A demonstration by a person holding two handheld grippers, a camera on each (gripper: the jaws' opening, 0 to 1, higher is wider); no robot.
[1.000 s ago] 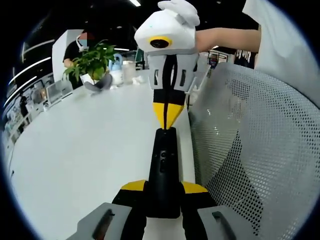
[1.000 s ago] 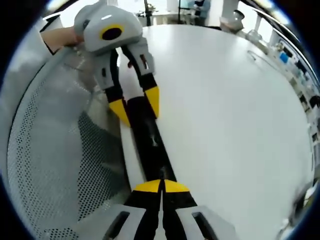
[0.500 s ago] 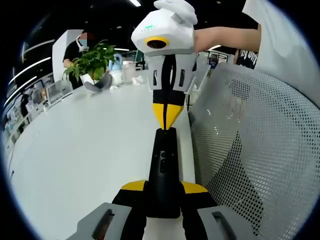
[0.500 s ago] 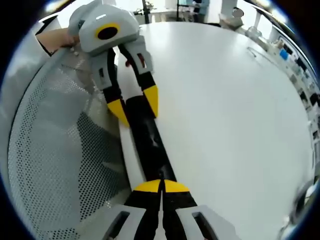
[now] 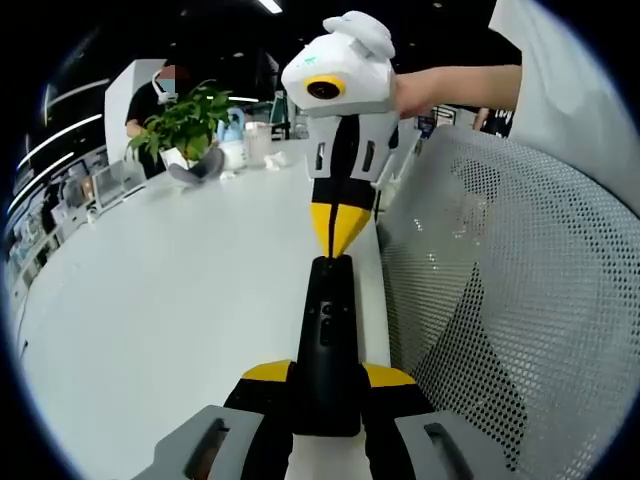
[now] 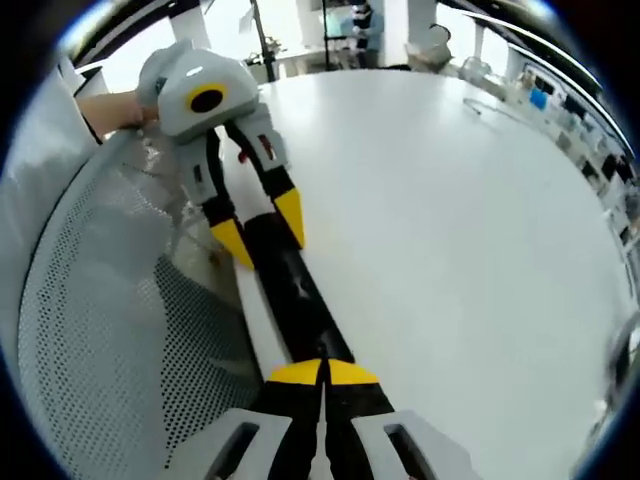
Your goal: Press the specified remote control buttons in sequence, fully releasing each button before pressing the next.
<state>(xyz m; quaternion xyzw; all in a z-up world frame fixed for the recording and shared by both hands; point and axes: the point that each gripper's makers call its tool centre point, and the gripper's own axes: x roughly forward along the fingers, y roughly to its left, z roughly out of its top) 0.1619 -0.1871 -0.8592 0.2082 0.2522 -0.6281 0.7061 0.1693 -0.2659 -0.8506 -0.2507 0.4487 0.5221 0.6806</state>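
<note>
A long slim black remote point(image 5: 327, 330) lies along the white table's point(image 5: 170, 300) edge. My left gripper point(image 5: 327, 376) is shut on its near end, one yellow-tipped jaw on each side. In the left gripper view my right gripper point(image 5: 335, 244) comes down from above, jaws shut to a single yellow point that meets the remote's far end. In the right gripper view the right gripper point(image 6: 322, 372) is shut, its tips resting on the remote point(image 6: 296, 300). The left gripper point(image 6: 262, 228) clasps the remote's other end there, held by a person's hand point(image 6: 110, 110).
A grey mesh chair back point(image 5: 510, 300) stands close along the table edge beside the remote. A potted plant point(image 5: 185, 125), a grey object and small white items sit at the table's far end, where a person stands. The wide tabletop point(image 6: 450, 230) stretches away beyond the remote.
The right gripper's body has swung a little sideways and tilted while its tips stay at the remote's end. The left gripper and the remote have held still.
</note>
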